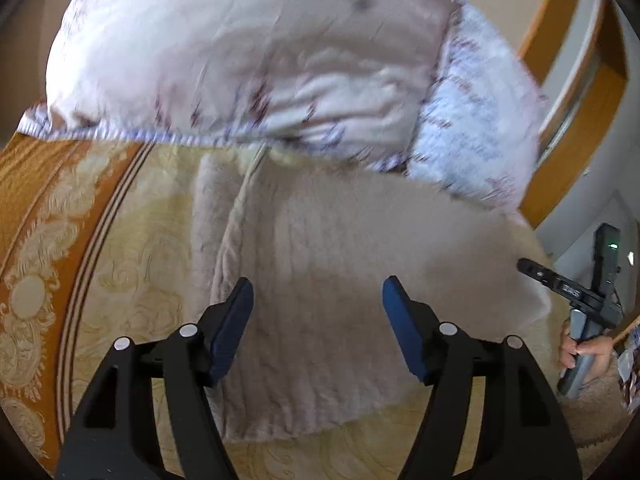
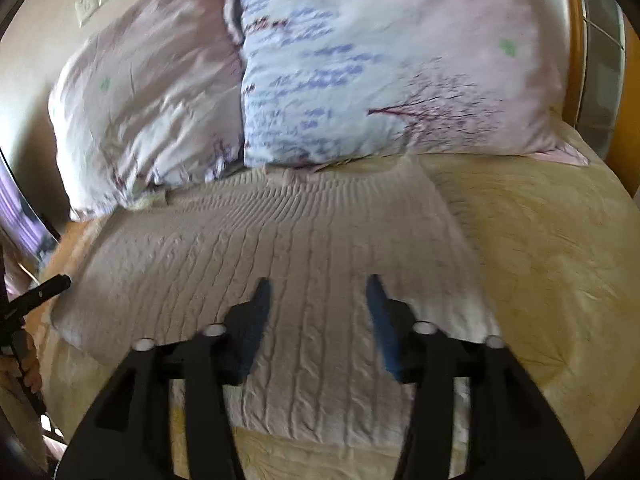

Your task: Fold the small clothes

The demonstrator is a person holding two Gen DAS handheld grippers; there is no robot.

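A pale beige cable-knit sweater (image 2: 304,248) lies flat on the yellow patterned bedspread (image 2: 540,240) (two floral pillows (image 2: 400,80) behind). Left tongs (image 1: 318,300) and right tongs (image 2: 316,300) hover above it, both spread wide, gripping nothing.

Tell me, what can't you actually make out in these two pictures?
- Cream cable-knit sweater: its near hem, right wrist view, hidden behind the open right gripper.
- Purple writing on the pale printed pillow: motion-blurred, unreadable.
- Sweater's far end, left wrist view: covered by the pink pillow.
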